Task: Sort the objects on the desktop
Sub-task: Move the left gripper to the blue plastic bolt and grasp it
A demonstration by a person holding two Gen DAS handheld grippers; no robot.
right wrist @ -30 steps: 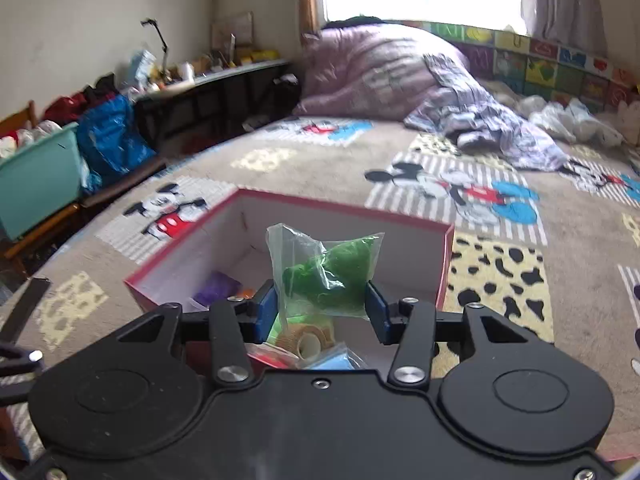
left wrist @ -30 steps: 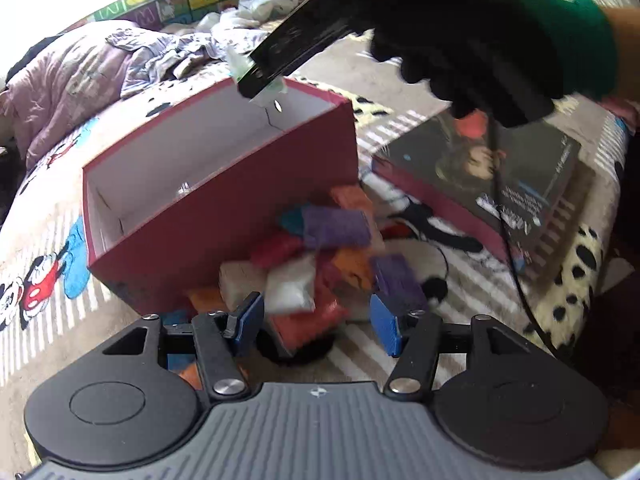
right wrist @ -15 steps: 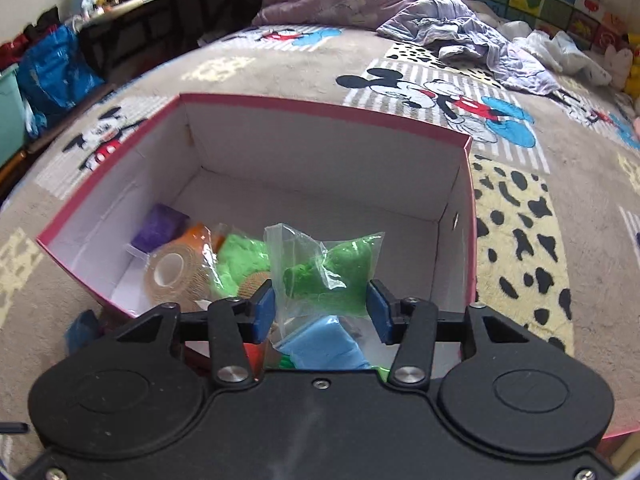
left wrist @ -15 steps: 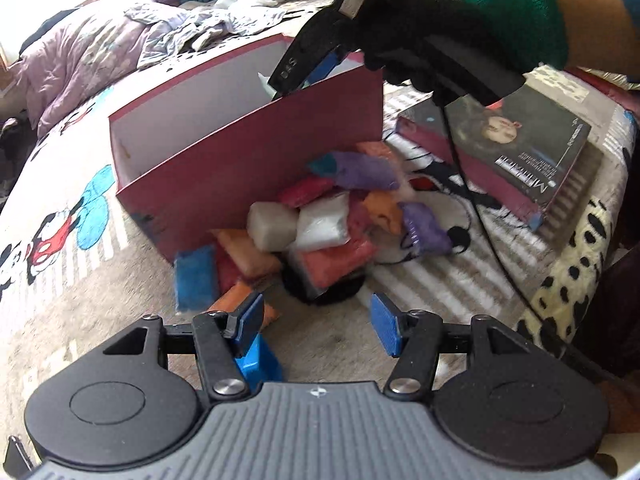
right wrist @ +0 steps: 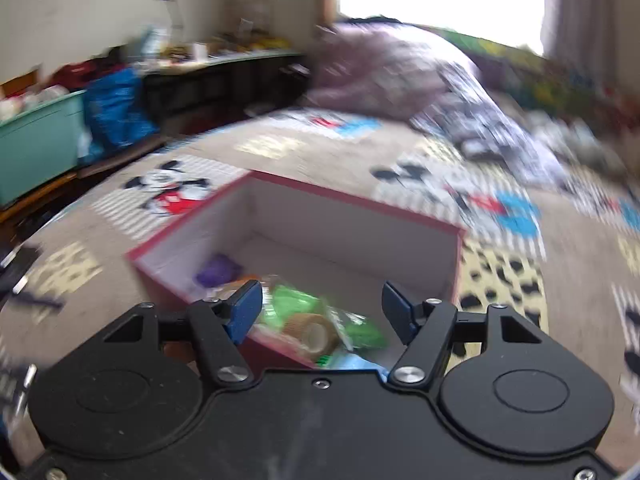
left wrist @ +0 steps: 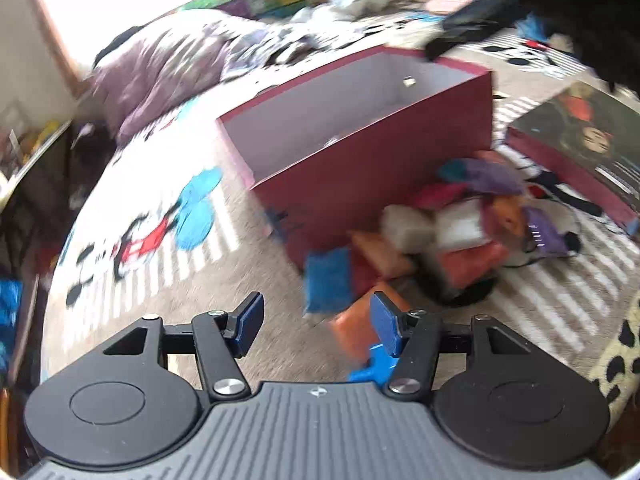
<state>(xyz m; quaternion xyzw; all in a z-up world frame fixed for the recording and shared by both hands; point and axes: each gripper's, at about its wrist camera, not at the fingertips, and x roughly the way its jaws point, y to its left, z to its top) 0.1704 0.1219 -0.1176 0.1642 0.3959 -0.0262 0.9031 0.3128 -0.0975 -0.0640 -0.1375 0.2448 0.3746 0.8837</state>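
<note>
Looks like the drop-off step for the right side: the right tool point(right wrist: 322, 312) hangs over the near edge of the red box point(right wrist: 352, 208) with its fingers spread and nothing between them. A green bag point(right wrist: 360, 330) lies inside the box below it, next to a roll of tan tape point(right wrist: 314, 332) and something purple point(right wrist: 218, 274) in the corner. It's all pretty blurry, so I can't tell much more about what's in there.

The left tool point(left wrist: 316, 328) is also spread wide and empty, low over the bed, with a pile of colored packets point(left wrist: 452, 232) sitting against the outside of the box. A blue packet point(left wrist: 328, 280) and an orange packet point(left wrist: 352, 330) are nearest to it.

My guess for the next move: the left one lines up on one of those near packets, closes on it, and carries it over the box wall. The packets overlap, so grabbing just one could be fiddly.
</note>
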